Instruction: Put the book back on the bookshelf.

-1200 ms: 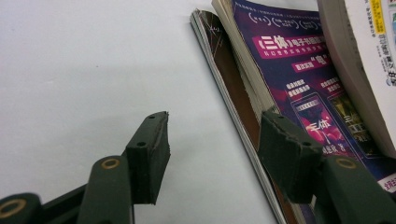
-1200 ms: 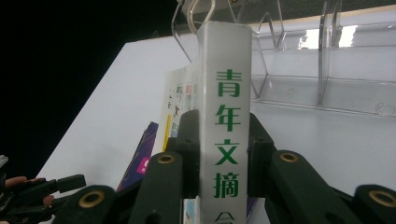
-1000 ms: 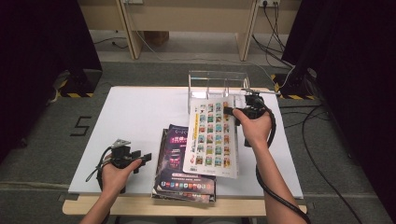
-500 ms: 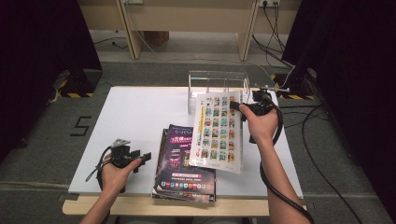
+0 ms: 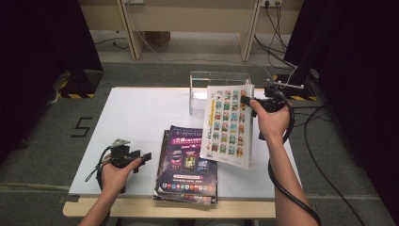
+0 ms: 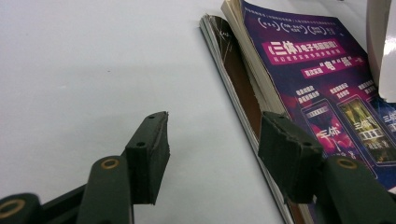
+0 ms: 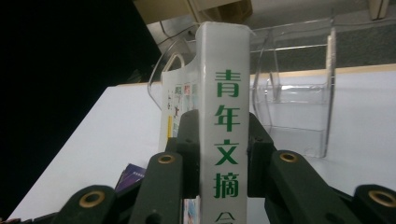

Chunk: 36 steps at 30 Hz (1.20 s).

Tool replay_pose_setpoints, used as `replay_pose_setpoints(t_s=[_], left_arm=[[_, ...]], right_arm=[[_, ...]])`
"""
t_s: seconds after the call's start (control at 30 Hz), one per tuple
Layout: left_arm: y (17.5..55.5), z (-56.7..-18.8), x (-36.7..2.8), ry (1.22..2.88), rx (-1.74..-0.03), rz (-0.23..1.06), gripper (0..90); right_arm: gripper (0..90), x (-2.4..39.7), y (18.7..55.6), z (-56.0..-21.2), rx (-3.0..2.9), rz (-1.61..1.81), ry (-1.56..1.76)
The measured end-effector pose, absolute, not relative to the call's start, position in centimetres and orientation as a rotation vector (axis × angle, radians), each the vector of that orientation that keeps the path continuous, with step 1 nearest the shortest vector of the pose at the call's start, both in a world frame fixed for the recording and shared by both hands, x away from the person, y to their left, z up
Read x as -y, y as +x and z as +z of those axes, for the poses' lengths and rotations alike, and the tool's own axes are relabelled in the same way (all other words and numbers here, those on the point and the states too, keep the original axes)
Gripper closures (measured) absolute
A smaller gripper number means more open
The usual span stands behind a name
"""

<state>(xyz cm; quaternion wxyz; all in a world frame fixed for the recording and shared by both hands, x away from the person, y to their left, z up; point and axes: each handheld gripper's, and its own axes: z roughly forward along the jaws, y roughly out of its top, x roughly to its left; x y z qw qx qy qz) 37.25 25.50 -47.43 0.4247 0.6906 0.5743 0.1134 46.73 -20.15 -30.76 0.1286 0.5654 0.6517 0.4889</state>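
The right gripper (image 5: 248, 101) has its jaws clamped on the spine of a white magazine (image 5: 227, 125), held upright above the bench (image 5: 136, 117) – just in front of the clear acrylic rack (image 5: 217, 82). Below it lies a stack of purple-covered magazines (image 5: 187, 165). The left gripper (image 5: 141, 156) rests beside that stack, jaws apart and empty.

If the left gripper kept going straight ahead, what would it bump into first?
Probably the stack of magazines: the open left gripper points along the white table toward the stack's edge, though depth is hard to judge.
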Motion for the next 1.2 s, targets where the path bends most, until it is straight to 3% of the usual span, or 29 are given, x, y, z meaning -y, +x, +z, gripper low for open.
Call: replay_pose_setpoints(t_s=[1.2], left_arm=[[37.1, -46.9, -25.4, 1.716, -1.425, 0.287, 42.1]], right_arm=[[73.6, 24.0, 46.1, -29.0, -1.723, 1.310, 1.654]])
